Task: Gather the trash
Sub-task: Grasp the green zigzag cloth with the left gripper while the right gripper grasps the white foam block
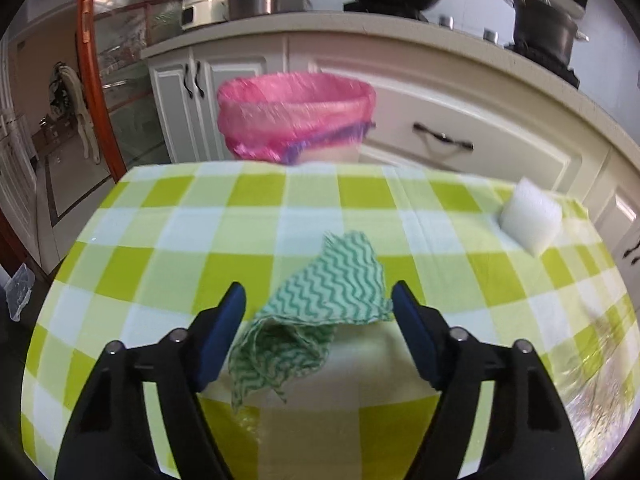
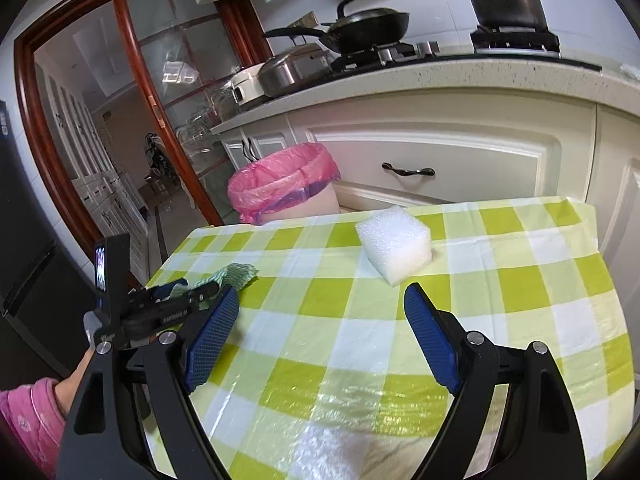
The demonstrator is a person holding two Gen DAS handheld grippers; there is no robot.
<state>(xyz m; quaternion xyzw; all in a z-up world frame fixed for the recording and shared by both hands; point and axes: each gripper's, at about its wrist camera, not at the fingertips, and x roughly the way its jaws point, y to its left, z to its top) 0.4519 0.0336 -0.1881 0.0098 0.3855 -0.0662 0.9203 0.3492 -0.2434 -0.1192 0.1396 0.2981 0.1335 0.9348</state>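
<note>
A crumpled green zigzag cloth (image 1: 320, 304) lies on the green checked tablecloth (image 1: 160, 240). My left gripper (image 1: 318, 296) is open, its blue pads on either side of the cloth, just above it. A white foam block (image 1: 530, 216) sits at the table's far right. In the right wrist view the foam block (image 2: 394, 242) lies ahead of my open, empty right gripper (image 2: 322, 298). The left gripper (image 2: 176, 304) and the cloth (image 2: 236, 274) show at the left. A bin with a pink liner (image 1: 296, 116) stands on the floor beyond the table's far edge, also in the right wrist view (image 2: 280, 184).
White kitchen cabinets (image 1: 460, 112) with dark handles run behind the table. Pots and a wok (image 2: 368, 26) sit on the counter and stove. A wooden-framed glass door (image 2: 132, 100) is at the left. The person's pink sleeve (image 2: 28, 420) shows at the lower left.
</note>
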